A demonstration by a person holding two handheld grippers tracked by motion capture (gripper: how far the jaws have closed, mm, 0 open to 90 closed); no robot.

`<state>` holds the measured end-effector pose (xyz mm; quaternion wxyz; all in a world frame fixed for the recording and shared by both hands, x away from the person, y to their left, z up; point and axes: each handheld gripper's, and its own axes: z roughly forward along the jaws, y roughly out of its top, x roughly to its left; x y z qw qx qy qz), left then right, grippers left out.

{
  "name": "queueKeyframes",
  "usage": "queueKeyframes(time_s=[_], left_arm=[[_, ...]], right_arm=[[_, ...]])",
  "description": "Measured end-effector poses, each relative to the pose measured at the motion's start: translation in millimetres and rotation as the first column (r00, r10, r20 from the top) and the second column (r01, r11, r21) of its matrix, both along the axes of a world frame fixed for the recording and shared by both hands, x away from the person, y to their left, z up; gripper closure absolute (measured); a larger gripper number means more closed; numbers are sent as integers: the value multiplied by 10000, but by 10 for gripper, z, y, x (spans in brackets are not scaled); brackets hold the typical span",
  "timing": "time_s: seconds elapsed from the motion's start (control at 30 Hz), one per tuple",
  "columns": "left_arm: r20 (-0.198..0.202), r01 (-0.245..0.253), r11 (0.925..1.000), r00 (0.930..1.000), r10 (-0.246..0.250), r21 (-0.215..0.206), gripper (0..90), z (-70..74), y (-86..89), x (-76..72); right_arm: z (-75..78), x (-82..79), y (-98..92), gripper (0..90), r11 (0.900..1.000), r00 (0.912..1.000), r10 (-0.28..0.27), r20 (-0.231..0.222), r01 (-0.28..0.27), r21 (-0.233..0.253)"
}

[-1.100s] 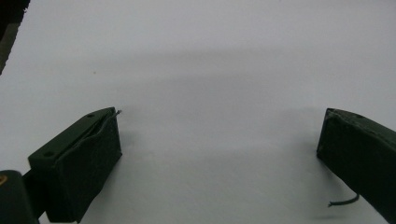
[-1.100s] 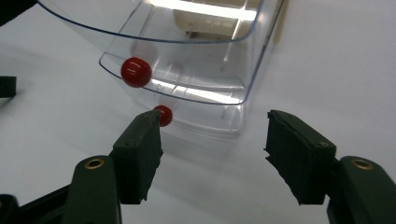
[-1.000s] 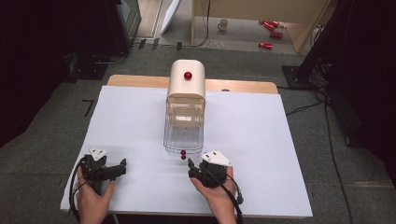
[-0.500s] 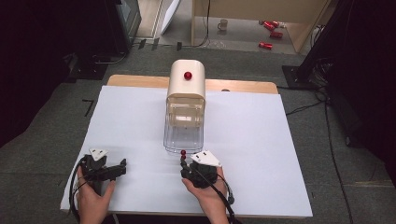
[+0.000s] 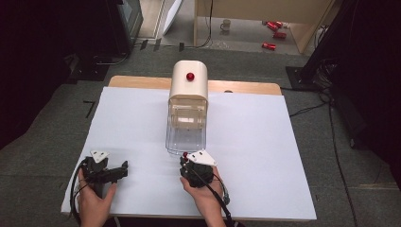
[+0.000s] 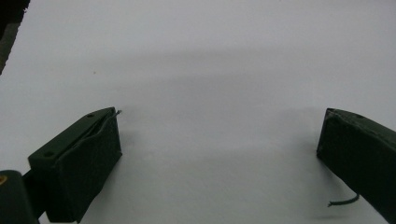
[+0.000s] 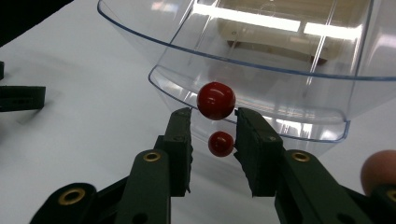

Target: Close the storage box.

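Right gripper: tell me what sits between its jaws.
A small red knob on the clear drawer sits between the right gripper jaws, in the right gripper view.

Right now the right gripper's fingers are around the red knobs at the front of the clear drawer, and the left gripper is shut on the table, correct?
Not quite. The left gripper is open: the left gripper view shows its fingers wide apart over the white table. The right gripper is at the red knobs on the clear drawer.

Whether the right tool (image 7: 212, 126) actually touches the 2 red knobs (image 7: 215, 100) cannot be told; the clear bin (image 7: 261, 60) runs off the frame's top.
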<state>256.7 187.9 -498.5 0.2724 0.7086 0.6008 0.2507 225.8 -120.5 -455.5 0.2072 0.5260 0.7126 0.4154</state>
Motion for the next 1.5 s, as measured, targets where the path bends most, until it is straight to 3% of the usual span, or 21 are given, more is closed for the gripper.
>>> queueKeyframes(time_s=[0.17,0.6,0.87,1.5], left_arm=[[-2,2,10000,10000,-2,4,0,0,0,0],[1,1,10000,10000,-1,4,0,0,0,0],[-8,8,10000,10000,-8,11,0,1,1,0],[2,-8,10000,10000,8,-5,0,0,-1,1]], right_arm=[[-12,27,16,764,10000,10000,-62,-1,62,-27],[33,28,11,789,10000,10000,68,-31,-68,4],[148,30,10,794,10000,9998,-16,201,15,54],[433,215,-34,803,9994,9961,-337,814,345,-87]])
